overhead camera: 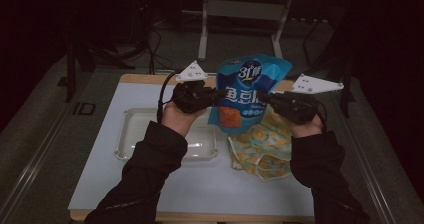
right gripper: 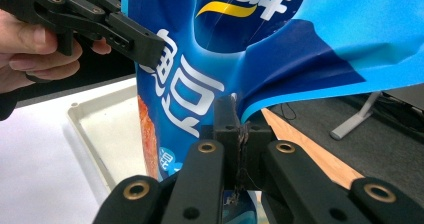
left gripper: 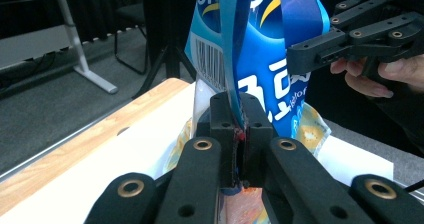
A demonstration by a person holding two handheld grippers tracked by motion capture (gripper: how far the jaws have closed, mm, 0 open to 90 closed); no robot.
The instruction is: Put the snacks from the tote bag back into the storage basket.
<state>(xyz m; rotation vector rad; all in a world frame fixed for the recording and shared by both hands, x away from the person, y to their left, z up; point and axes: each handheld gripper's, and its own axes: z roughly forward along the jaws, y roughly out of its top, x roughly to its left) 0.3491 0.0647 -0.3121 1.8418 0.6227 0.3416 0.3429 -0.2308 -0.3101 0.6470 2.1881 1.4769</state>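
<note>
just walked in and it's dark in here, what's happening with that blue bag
A person holds a gripper in each hand. The left gripper and right gripper are each shut on an edge of the blue snack bag, holding it up above the table. A white tray and a yellow patterned cloth lie underneath.

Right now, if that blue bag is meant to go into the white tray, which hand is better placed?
Probably left: both grippers clamp the bag, but the left gripper hangs over the tray; the right gripper is over the cloth.
</note>
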